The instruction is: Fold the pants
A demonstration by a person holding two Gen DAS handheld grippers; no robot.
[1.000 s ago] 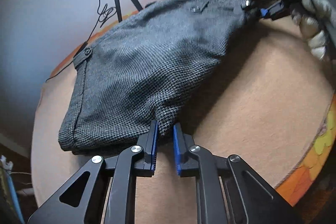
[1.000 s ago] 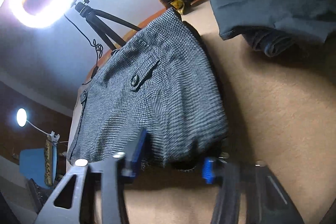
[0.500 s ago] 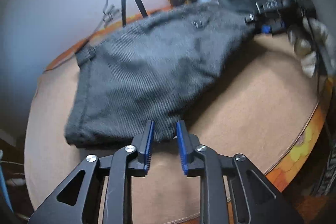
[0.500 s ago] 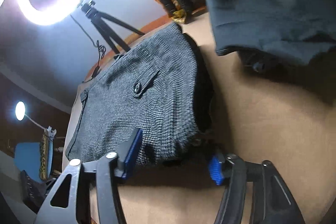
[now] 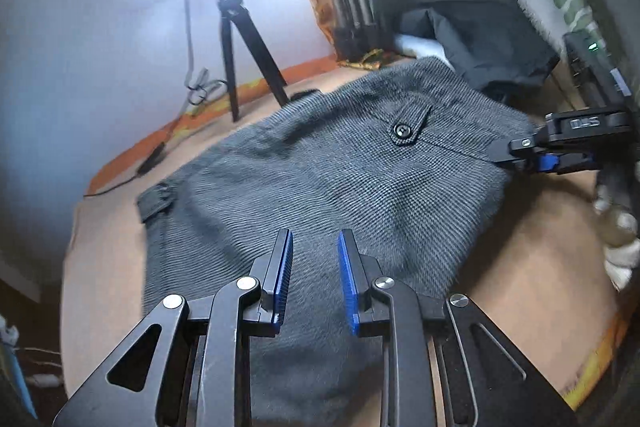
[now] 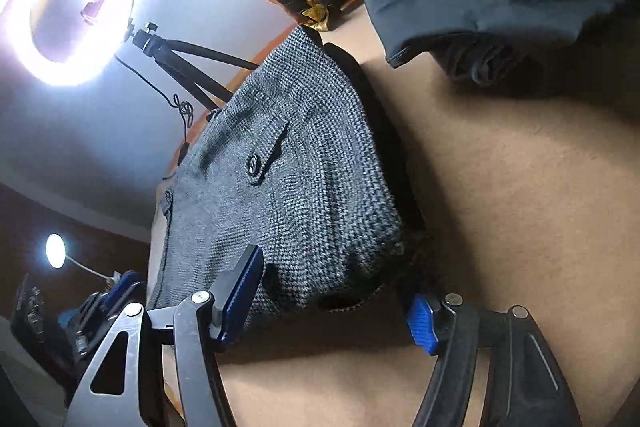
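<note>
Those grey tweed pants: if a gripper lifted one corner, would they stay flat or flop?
The pants would probably flop: the cloth already sags and wrinkles near the right gripper. The thick weave looks fairly heavy, so it likely drapes rather than flutters. Its rough texture seems unlikely to slip.

Lit hard from a ring light (image 6: 70, 9) at ten o'clock, blown out to white glare in the left wrist view. Dimmer toward four o'clock, with deep shadow under the pants (image 6: 288, 187) on the tabletop (image 6: 520, 207). Strongly bowed at the fisheye rims, dark at corners; slightly soft throughout.
</note>
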